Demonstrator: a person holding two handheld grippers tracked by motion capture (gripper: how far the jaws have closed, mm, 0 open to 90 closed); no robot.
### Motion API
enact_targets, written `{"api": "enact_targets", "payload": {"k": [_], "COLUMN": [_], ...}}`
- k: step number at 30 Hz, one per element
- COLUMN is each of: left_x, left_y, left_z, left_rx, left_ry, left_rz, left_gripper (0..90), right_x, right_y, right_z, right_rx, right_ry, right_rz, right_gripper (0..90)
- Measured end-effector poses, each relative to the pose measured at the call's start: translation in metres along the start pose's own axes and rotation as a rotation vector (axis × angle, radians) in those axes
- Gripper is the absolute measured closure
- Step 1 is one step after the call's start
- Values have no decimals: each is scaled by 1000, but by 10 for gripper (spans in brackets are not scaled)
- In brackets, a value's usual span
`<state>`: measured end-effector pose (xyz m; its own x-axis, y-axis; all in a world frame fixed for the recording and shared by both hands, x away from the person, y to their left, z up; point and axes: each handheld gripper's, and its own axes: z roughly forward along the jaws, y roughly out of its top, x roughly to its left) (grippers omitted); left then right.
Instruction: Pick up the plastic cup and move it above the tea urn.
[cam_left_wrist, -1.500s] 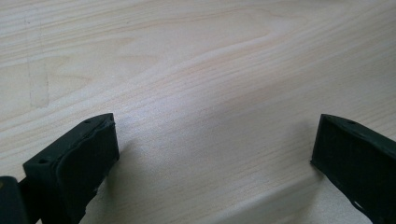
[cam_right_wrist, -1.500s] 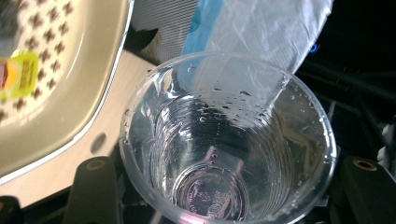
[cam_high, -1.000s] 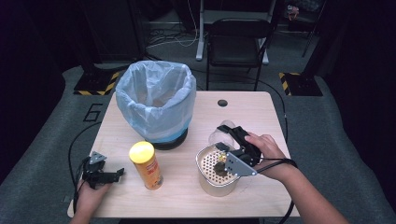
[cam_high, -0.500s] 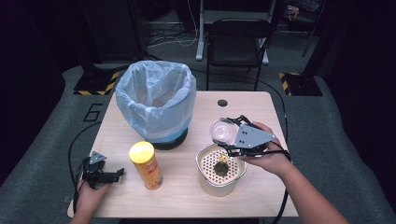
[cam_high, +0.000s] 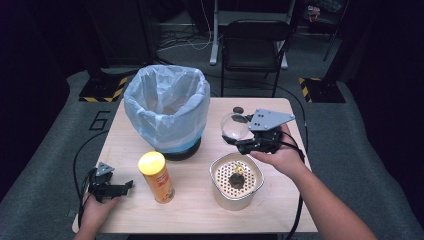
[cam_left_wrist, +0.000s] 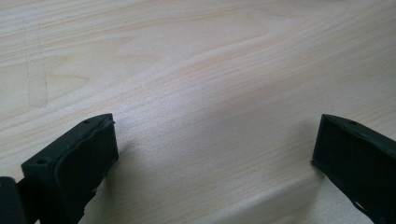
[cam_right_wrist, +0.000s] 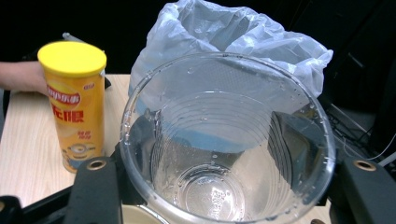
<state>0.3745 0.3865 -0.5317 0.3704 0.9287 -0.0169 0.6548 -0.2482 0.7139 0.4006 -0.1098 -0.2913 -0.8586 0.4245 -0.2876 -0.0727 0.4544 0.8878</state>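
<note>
We see the right gripper (cam_high: 239, 141) raised beside the blue-bagged bin (cam_high: 166, 107), clamping a clear plastic cup (cam_right_wrist: 224, 140); the left gripper (cam_high: 122, 187) rests on the table, its jaws apart.

The floor mat (cam_high: 100, 121) reads "6"; the yellow canister (cam_right_wrist: 74, 105) shows Chinese characters.

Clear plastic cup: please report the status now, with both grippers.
Right gripper shut on clear plastic cup, above perforated metal pot. Left gripper open, on wooden table. Blue-bagged bin beside; nothing between.
</note>
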Motion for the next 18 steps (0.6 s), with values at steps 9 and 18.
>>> {"api": "enact_targets", "payload": {"k": [9, 18], "left_x": [-1, -2], "left_y": [-2, -2], "left_z": [-1, -2], "left_rx": [-17, -7], "left_ry": [9, 0], "left_rz": [-1, 10], "left_gripper": [9, 22], "right_x": [-6, -19], "right_y": [17, 45], "right_z": [12, 24], "right_rx": [10, 28], "right_ry": [20, -2], "right_rz": [48, 69], "right_gripper": [351, 352]}}
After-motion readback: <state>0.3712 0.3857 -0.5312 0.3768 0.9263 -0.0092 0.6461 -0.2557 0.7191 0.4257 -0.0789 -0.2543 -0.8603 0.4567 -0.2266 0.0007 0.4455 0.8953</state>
